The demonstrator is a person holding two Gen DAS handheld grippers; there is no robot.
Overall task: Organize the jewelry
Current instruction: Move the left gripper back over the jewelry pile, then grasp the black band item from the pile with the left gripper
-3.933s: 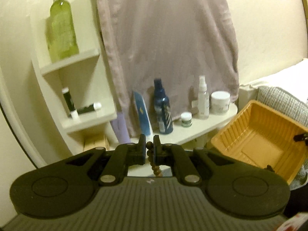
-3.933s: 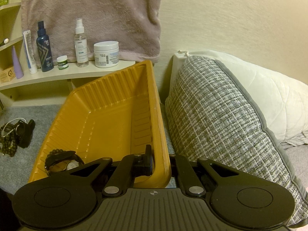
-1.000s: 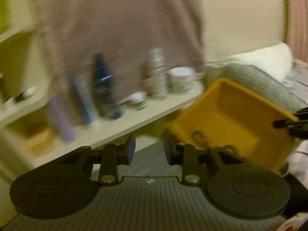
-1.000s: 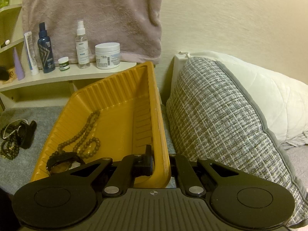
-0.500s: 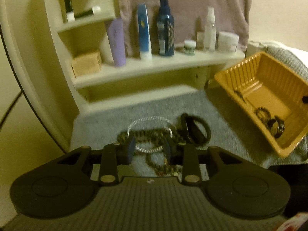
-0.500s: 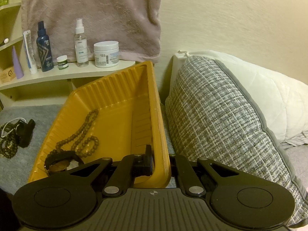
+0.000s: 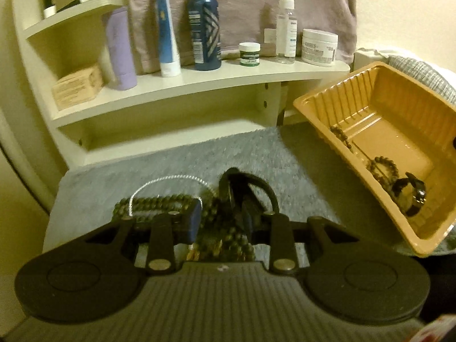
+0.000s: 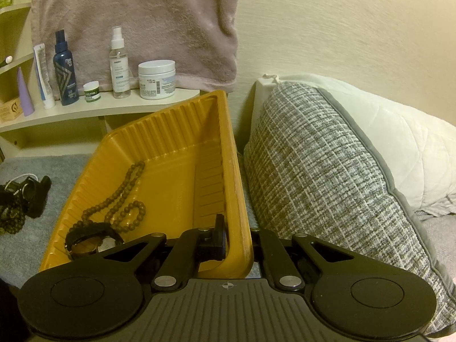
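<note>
My left gripper [image 7: 221, 222] is open and low over a jewelry pile [image 7: 228, 239] on the grey mat [image 7: 159, 165]. The pile holds dark bead strands [image 7: 154, 202], a silver chain [image 7: 168, 178] and a black band [image 7: 250, 185]; some beads lie between the fingers, untouched. To the right sits the tilted yellow tray [image 7: 370, 85] with a brown bead necklace [image 7: 382, 165] and a watch [image 7: 411, 196]. My right gripper [image 8: 236, 242] is shut on the near wall of that tray [image 8: 171, 114]. In the right wrist view the necklace [image 8: 119, 199] and watch [image 8: 91, 242] lie in its lower end.
A cream shelf [image 7: 199, 85] behind the mat carries bottles, tubes and jars, with a pinkish towel [image 8: 142, 14] hanging above. A grey woven pillow [image 8: 327, 171] and a white one press against the tray's right side. The rest of the pile [image 8: 17, 202] shows left of the tray.
My left gripper swung from the tray over to the mat and dropped down close over the jewelry pile, still open. The right gripper and the tray have not moved.
</note>
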